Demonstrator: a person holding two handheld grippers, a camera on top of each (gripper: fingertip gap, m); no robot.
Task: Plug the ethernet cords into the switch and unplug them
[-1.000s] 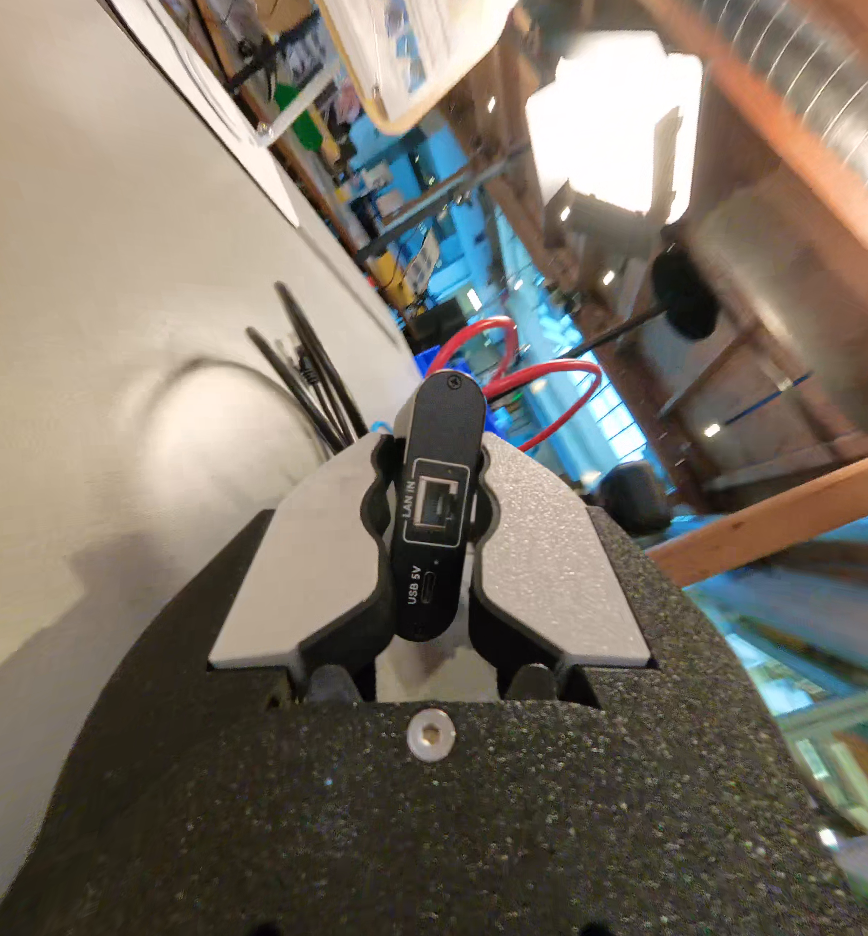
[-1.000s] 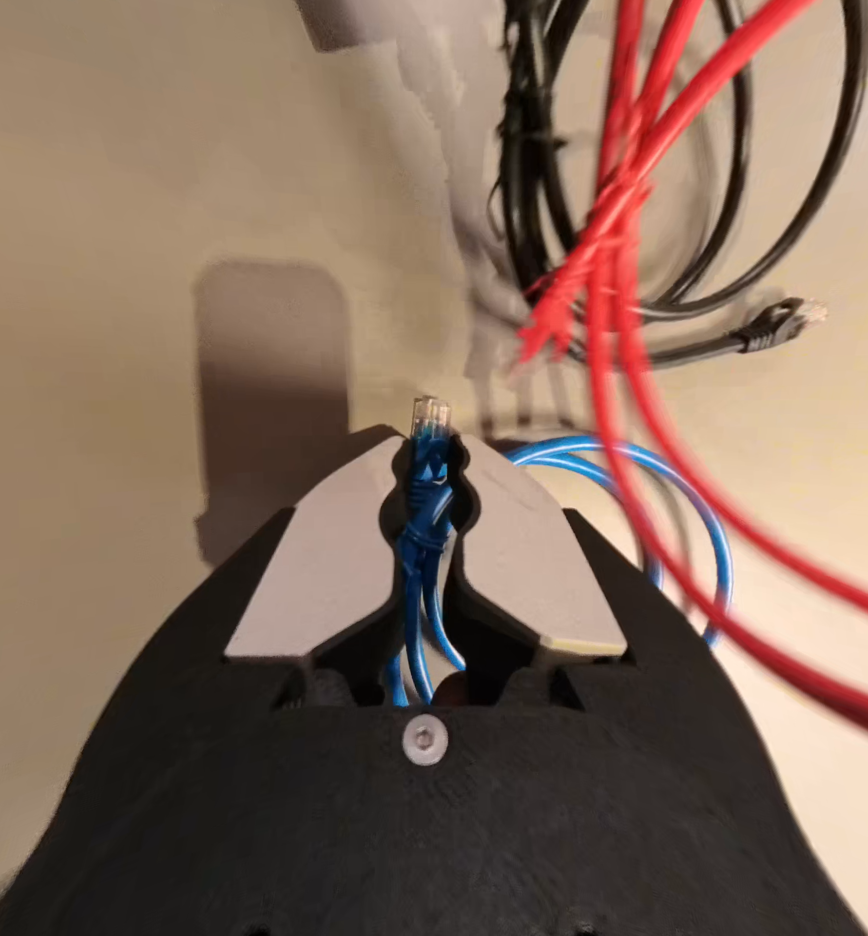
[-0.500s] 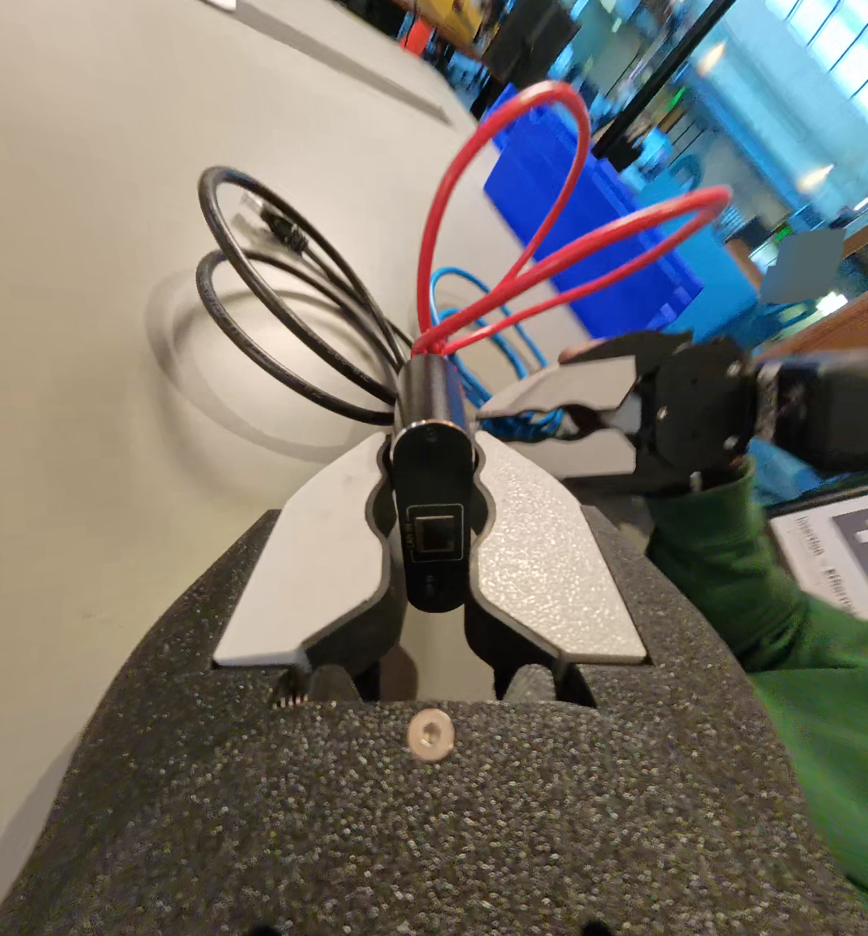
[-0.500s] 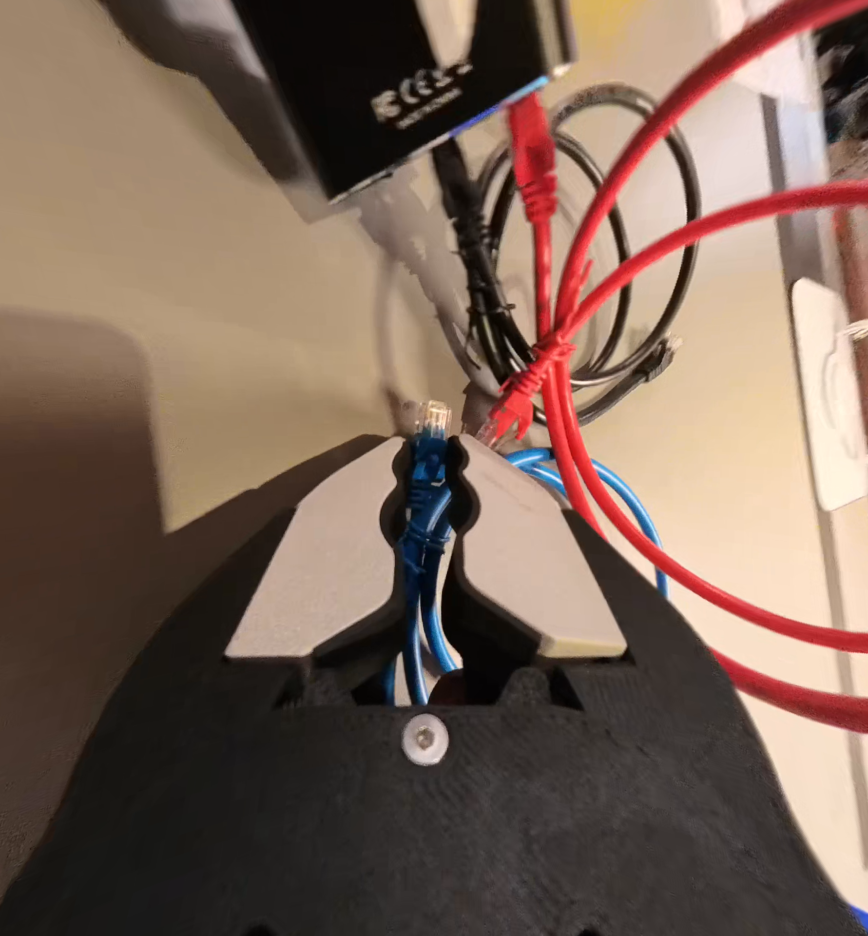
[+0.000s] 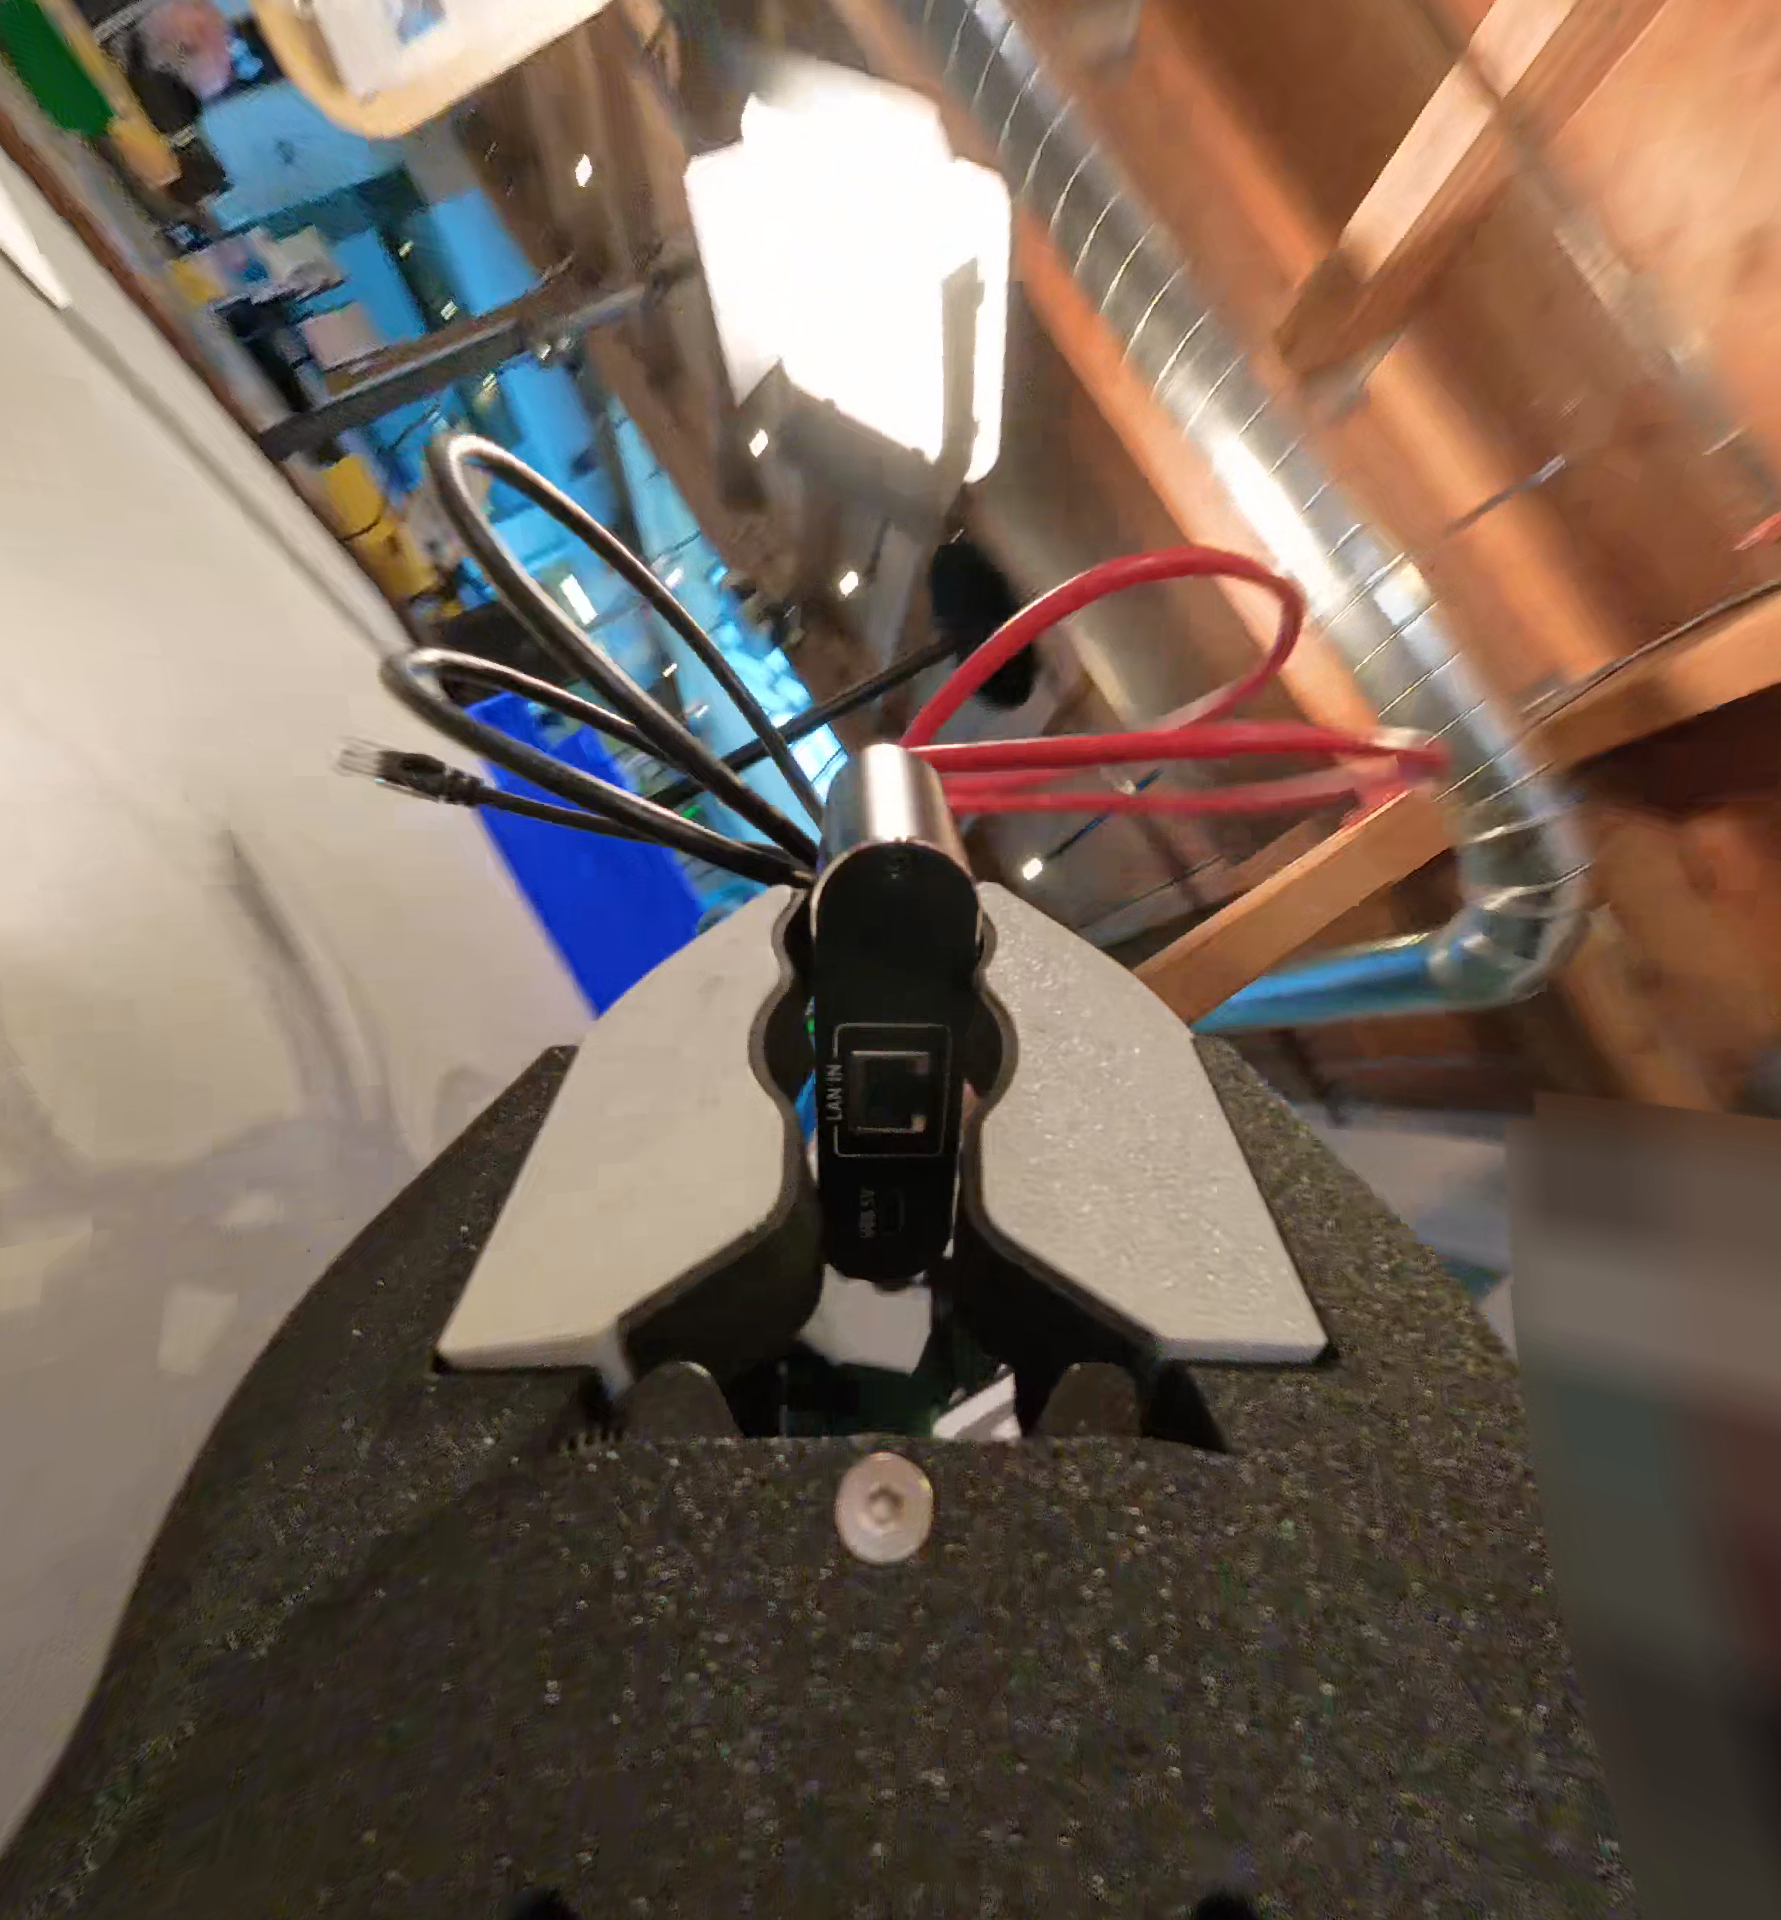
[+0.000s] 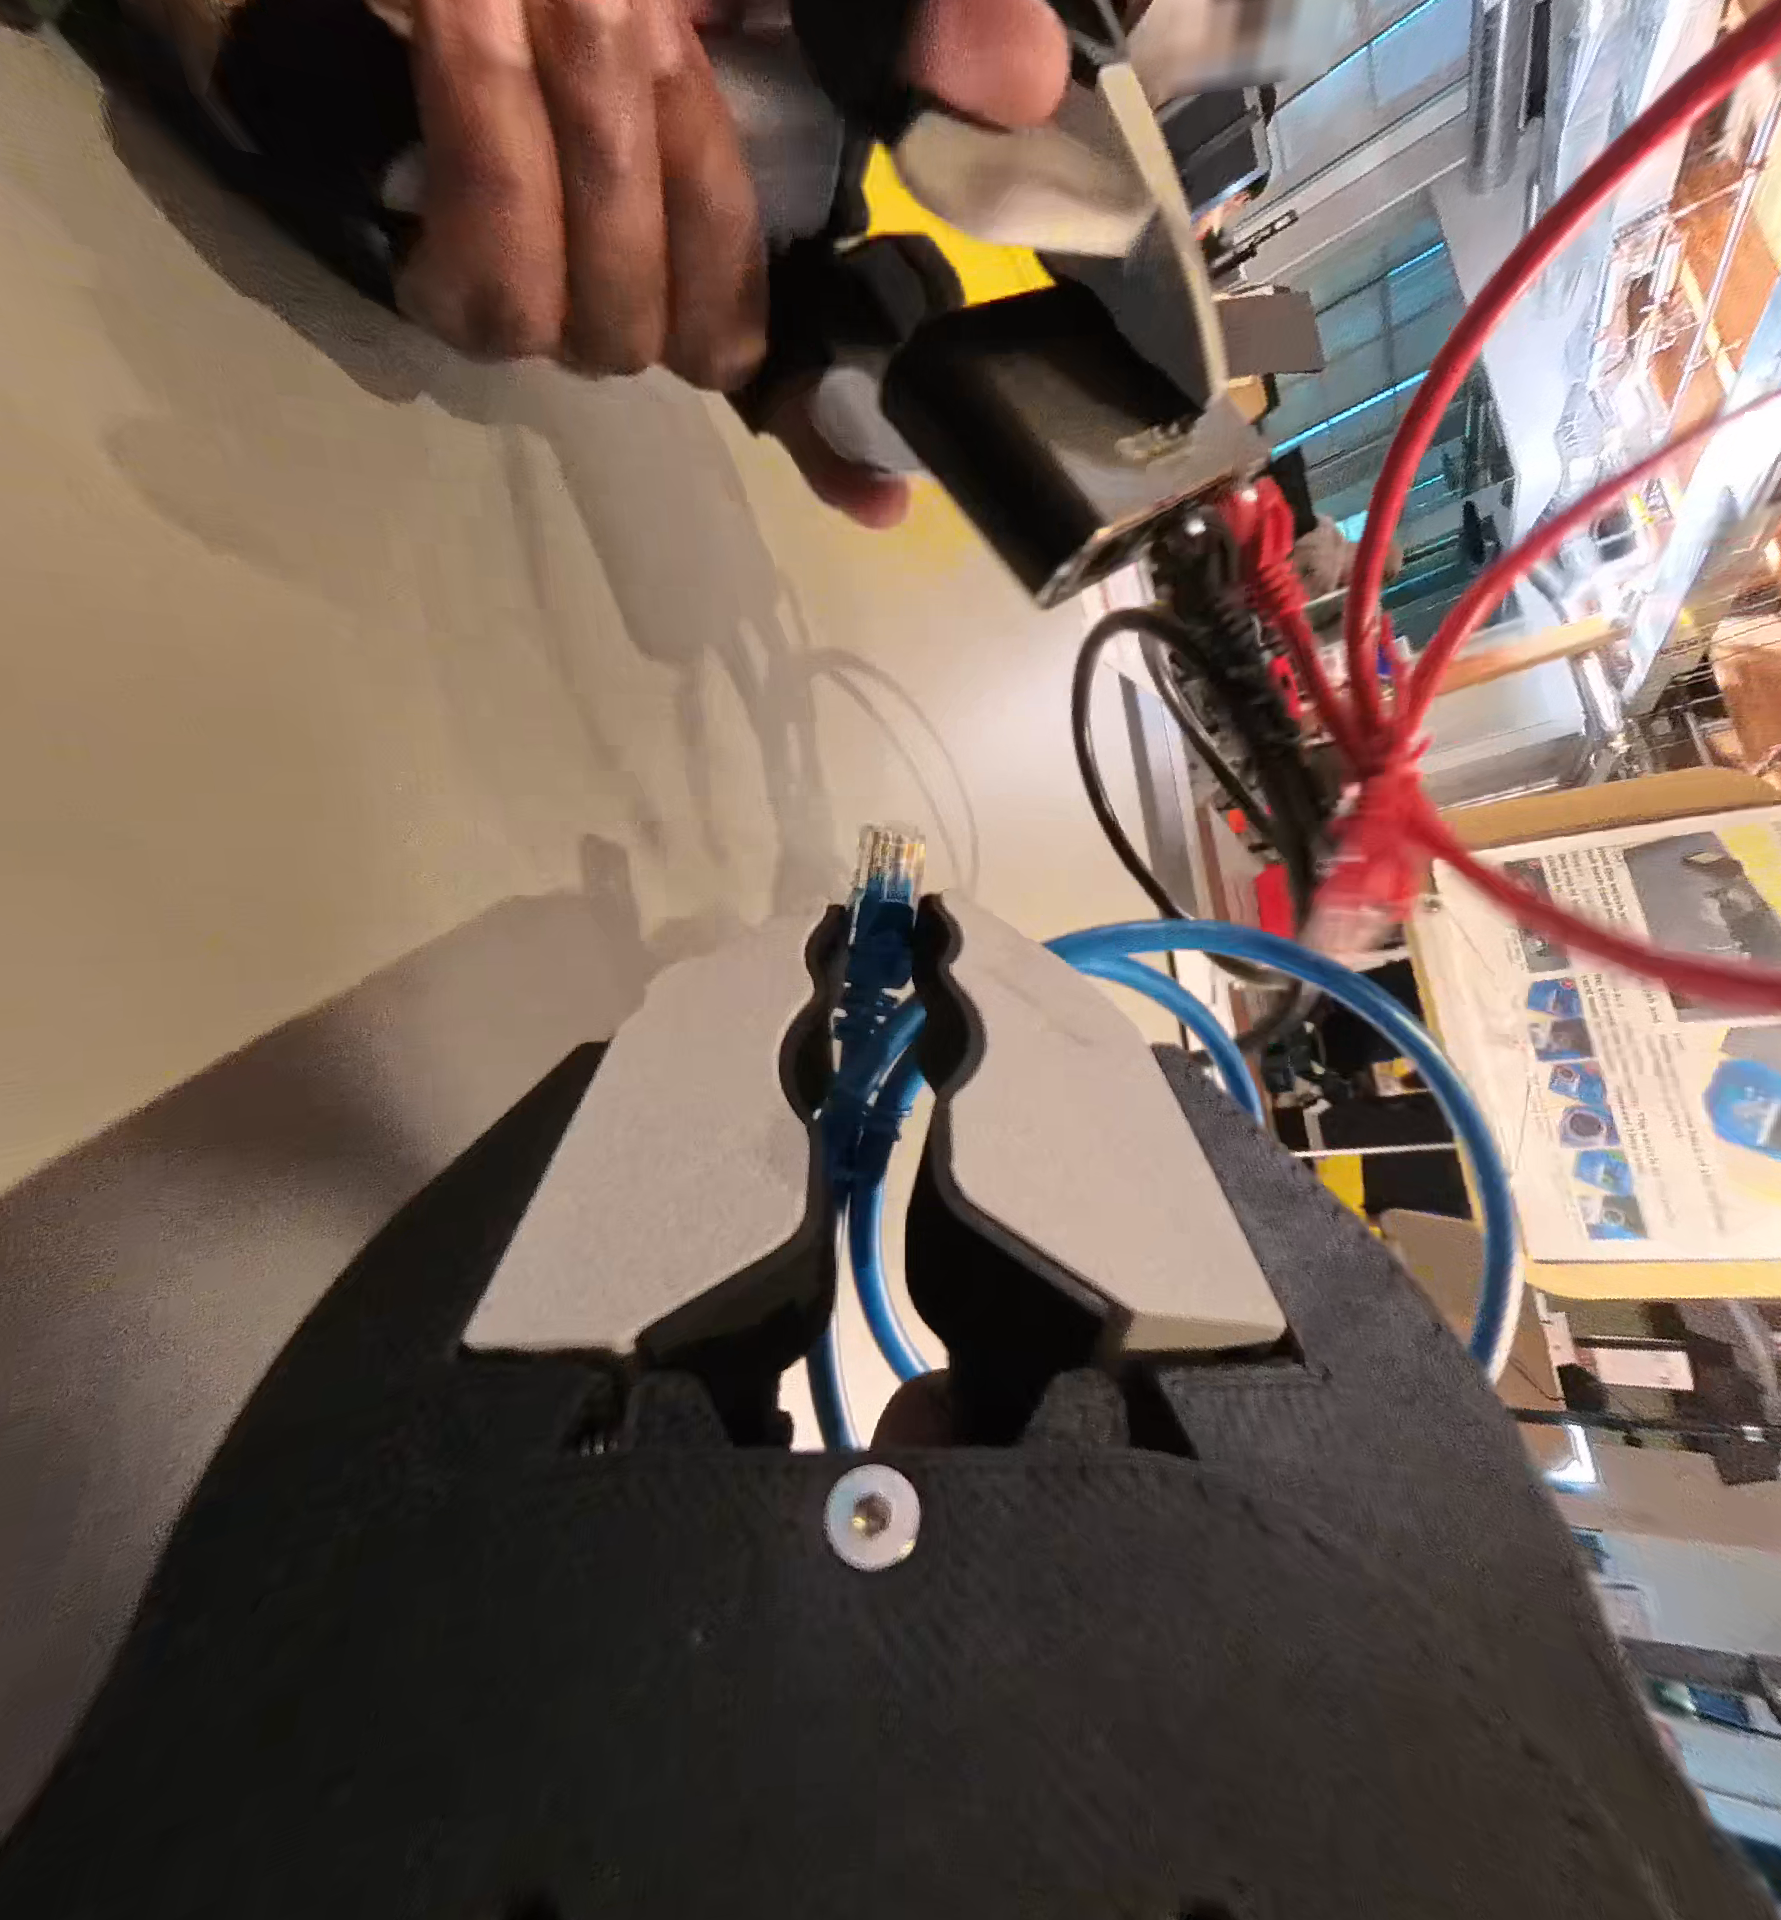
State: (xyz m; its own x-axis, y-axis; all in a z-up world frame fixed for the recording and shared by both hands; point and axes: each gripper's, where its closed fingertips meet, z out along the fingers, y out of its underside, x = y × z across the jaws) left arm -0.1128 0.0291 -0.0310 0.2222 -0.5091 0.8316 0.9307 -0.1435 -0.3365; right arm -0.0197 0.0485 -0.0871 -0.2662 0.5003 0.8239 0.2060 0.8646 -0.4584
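The pale table (image 6: 242, 644) fills the space ahead and to the left of the right gripper (image 6: 886, 914), and lies off to the left of the left gripper (image 5: 891, 935). Next in size, the black switch (image 5: 891, 1091) is pinched between the left gripper's jaws, lifted clear of the table, its near end face with an empty port turned back toward the camera; in the right wrist view the same switch (image 6: 1031, 447) hangs ahead and up to the right, with a hand (image 6: 595, 177) on that tool beyond it. From its far end a red cord (image 5: 1156, 665) loops away to the right and a black cord (image 5: 553, 582) to the left, both seemingly plugged in. The right gripper is clamped on the blue cord (image 6: 881, 997) just behind its clear plug (image 6: 891, 857), which pokes past the fingertips and is well apart from the switch. To seat it well, I judge the switch should be held steady, a free port squared to the plug, the latch tab matched to the notch, then pushed straight along the port's axis, keeping the red loops out of the way.
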